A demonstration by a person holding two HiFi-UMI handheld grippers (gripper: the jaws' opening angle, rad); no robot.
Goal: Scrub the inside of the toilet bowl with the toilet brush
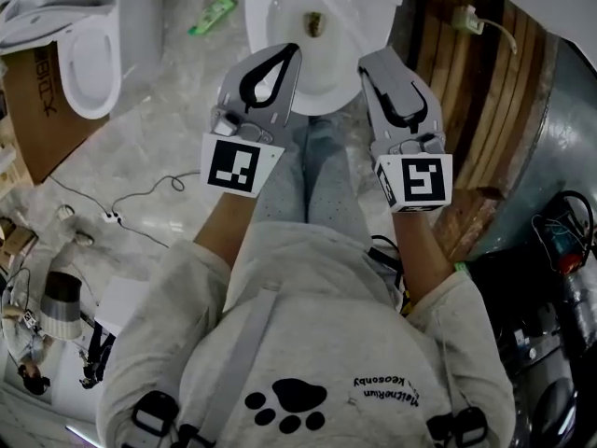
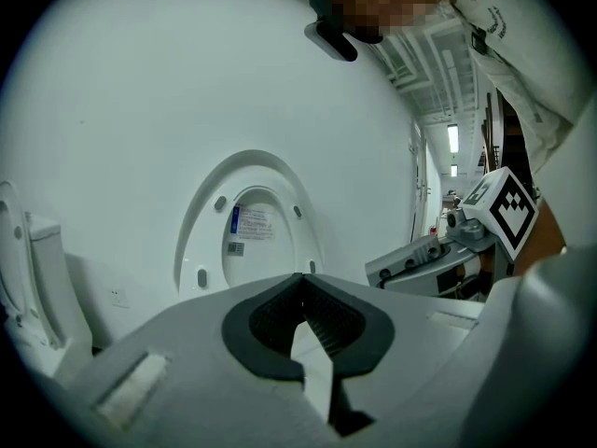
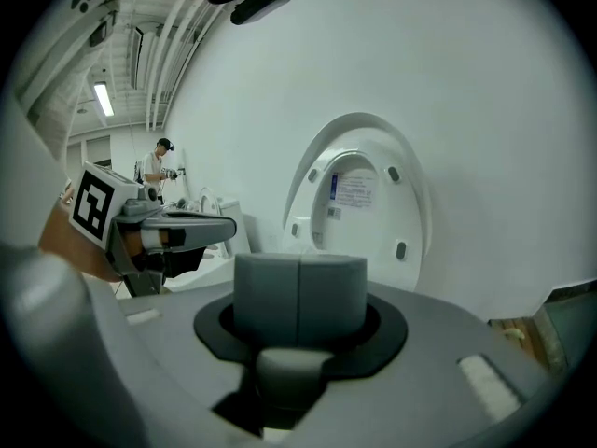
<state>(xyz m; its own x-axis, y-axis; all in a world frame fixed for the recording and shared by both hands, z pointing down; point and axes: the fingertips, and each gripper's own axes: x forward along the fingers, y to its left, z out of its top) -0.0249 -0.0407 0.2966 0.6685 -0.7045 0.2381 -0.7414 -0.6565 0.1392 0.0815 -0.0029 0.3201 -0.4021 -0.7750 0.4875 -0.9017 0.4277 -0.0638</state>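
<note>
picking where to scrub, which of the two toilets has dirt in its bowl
The toilet straight ahead: a brown blob sits in its bowl. The left toilet shows none.

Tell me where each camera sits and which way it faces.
Head view: on the person's head, looking steeply down at the toilet bowl; torso, forearms, left gripper and right gripper show.
Left gripper view: on the left gripper, facing the raised toilet lid past its shut jaws; right gripper at right.
Right gripper view: on the right gripper, jaws shut, facing the lid; left gripper at left.
Shared: both gripper views see the lid and the other gripper.
</note>
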